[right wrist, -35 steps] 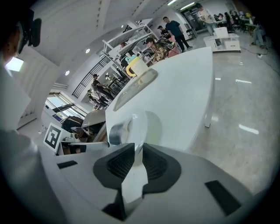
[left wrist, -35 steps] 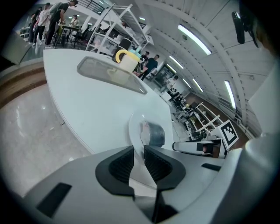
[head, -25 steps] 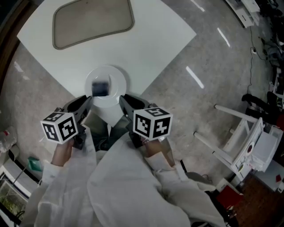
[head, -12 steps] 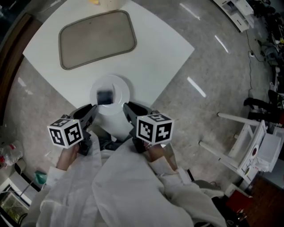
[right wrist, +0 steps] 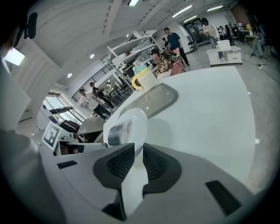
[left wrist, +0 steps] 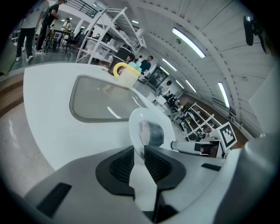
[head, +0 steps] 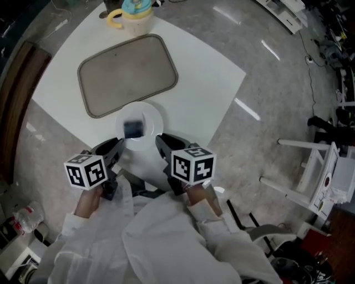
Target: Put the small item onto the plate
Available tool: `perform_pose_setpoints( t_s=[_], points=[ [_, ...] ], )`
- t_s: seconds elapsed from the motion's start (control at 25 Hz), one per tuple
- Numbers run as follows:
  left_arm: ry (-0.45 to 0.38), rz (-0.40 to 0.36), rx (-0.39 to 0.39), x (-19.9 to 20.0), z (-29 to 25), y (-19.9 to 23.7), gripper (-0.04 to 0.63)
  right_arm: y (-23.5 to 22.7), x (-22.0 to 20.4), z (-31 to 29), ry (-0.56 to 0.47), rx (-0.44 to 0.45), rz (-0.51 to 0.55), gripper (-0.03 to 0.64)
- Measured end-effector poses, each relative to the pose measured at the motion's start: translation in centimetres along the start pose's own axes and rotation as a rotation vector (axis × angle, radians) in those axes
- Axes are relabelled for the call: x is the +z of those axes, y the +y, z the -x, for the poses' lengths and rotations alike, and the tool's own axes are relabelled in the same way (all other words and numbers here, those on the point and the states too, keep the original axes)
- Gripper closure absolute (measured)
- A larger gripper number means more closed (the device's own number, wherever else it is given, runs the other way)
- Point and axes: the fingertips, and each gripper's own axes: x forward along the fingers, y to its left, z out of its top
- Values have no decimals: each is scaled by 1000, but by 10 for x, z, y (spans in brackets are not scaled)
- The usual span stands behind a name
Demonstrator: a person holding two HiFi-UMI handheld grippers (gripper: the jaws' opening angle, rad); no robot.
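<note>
The plate (head: 153, 115) is held from both sides at once. The left gripper (head: 117, 145) has its jaws pinched tight on the near left rim, and the right gripper (head: 160, 140) has its jaws pinched on the near right rim. In each gripper view the white edge sits squeezed between the ribbed pads with no gap to spare. A two-sided hold like this looks meant to keep the plate level, so its load does not slide.

The small item (head: 133, 129), a dark grey thing that looks like a short roll, already lies on the plate, roughly at its middle. By the look of it, that part of the job is done. The plate hangs at the near corner of the white tabletop (head: 205, 83), partly past its edge. I cannot tell from here whether it rests on the surface or is lifted just clear.

Just beyond the plate lies a large grey tray (head: 127, 72), empty and flat. At the far corner stands a pale mug (head: 133, 14) with a yellow handle and something blue on top, well apart from the grippers. Nothing stands between the plate and the tray. Off to the right, on the floor, there is white furniture (head: 310, 166), and people stand about in the background of both gripper views, none of them near the tabletop.
</note>
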Motion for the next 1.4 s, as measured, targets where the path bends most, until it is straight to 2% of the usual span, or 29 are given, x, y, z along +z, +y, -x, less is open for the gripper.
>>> perform_pose_setpoints(
  t_s=[0.28,0.8,1.08,1.4],
  points=[
    [33,-40,-17,44,3,36,520,19,27,-38,-26,-19,-33,551],
    [65,-100,-76,124,-28,76,520,14,97,-95,-75,-67,-76,551],
    [79,-110,-95,150,-43,91,520,8,120,-116,-75,-96,-96,551],
    [125,-148,-55,166,-59,106,520,0,137,-138,-39,-110,-101,551]
  ],
)
